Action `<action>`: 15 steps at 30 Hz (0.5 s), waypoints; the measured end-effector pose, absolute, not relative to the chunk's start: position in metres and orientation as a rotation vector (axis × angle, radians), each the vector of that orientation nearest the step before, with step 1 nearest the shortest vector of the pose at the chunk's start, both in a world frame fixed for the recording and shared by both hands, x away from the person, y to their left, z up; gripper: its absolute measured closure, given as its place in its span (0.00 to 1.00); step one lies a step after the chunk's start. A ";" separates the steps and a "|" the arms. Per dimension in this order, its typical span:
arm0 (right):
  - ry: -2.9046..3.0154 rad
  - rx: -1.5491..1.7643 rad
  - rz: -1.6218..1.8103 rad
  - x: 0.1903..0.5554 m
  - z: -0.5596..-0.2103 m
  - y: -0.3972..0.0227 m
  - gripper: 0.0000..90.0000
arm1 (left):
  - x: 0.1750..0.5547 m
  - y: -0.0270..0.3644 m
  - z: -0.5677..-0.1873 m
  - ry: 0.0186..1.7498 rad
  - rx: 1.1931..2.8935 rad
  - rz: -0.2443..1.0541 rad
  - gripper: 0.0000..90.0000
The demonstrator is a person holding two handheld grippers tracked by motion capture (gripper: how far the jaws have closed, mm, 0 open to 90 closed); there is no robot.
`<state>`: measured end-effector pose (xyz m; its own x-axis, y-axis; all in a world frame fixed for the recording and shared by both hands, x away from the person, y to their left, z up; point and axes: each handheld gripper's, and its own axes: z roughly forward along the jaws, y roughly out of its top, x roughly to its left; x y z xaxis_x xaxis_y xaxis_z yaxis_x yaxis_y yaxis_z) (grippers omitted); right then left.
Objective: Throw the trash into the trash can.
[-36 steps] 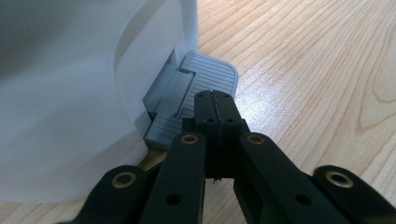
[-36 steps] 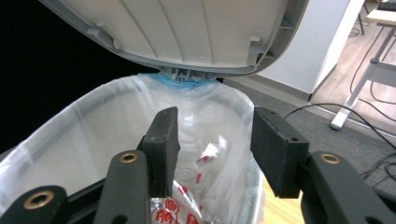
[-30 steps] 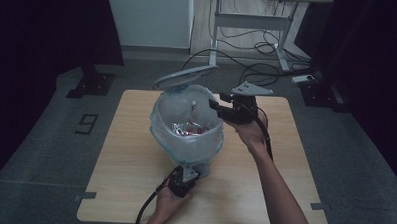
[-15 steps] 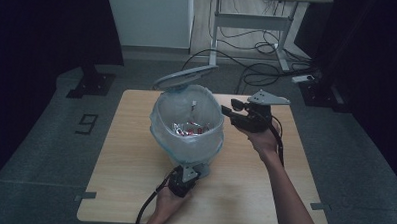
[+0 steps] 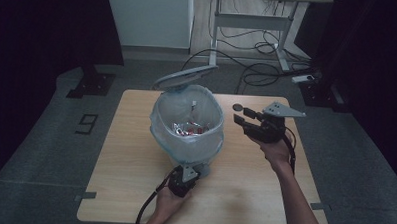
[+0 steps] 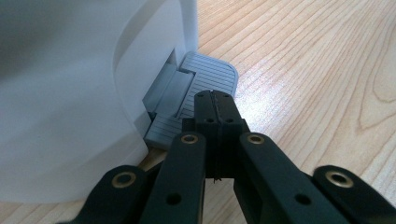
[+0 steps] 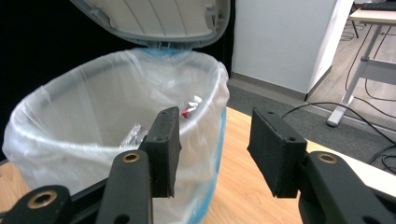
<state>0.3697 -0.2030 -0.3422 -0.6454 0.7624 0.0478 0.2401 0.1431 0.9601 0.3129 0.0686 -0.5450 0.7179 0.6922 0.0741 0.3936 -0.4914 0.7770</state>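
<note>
Wooden table (image 5: 129, 179), grey floor (image 5: 45, 151), dark surroundings.

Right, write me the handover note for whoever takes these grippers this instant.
Left gripper: jaws shut, tip pressing the grey ribbed pedal of the white plastic pedal bin.
Grey bin lid: standing open.
Right gripper: jaws open, nothing between them, beside the bin's rim above the wooden table.
Done: wrappers lie inside the clear liner bag.
Left: probably lift off the pedal so the lid drops.
</note>
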 end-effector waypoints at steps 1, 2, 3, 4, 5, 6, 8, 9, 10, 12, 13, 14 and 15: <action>1.971 0.958 1.518 0.369 -0.344 -0.205 0.58 | 0.313 0.068 -0.545 0.823 2.137 0.488 1.00; 1.969 0.958 1.516 0.368 -0.346 -0.208 0.58 | 0.313 0.068 -0.545 0.823 2.137 0.489 1.00; 1.968 0.959 1.517 0.368 -0.347 -0.209 0.58 | 0.313 0.068 -0.545 0.823 2.137 0.489 1.00; 1.967 0.961 1.517 0.367 -0.349 -0.211 0.58 | 0.313 0.068 -0.545 0.823 2.137 0.489 1.00; 1.966 0.967 1.517 0.366 -0.351 -0.214 0.58 | 0.313 0.069 -0.545 0.820 2.139 0.491 1.00; 1.965 0.970 1.516 0.365 -0.353 -0.216 0.58 | 0.313 0.069 -0.545 0.820 2.139 0.491 1.00; 1.964 0.977 1.514 0.364 -0.356 -0.219 0.58 | 0.313 0.069 -0.545 0.819 2.139 0.491 1.00; 1.963 0.983 1.512 0.363 -0.359 -0.221 0.58 | 0.313 0.069 -0.545 0.819 2.140 0.491 1.00; 1.965 0.985 1.511 0.362 -0.360 -0.222 0.58 | 0.313 0.069 -0.545 0.819 2.139 0.491 1.00; 1.964 0.990 1.508 0.362 -0.364 -0.225 0.58 | 0.313 0.069 -0.545 0.819 2.140 0.491 1.00; 1.964 0.991 1.507 0.361 -0.365 -0.225 0.58 | 0.313 0.069 -0.545 0.819 2.140 0.490 1.00; 1.966 0.995 1.507 0.361 -0.366 -0.226 0.58 | 0.313 0.069 -0.545 0.819 2.140 0.490 1.00; 1.967 0.997 1.504 0.361 -0.367 -0.227 0.58 | 0.313 0.069 -0.545 0.819 2.140 0.491 1.00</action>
<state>0.3613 -0.2272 -0.3670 -0.6266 0.7768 0.0630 0.2641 0.1356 0.9549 0.3132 0.0687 -0.5450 0.7180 0.6920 0.0742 0.3921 -0.4904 0.7783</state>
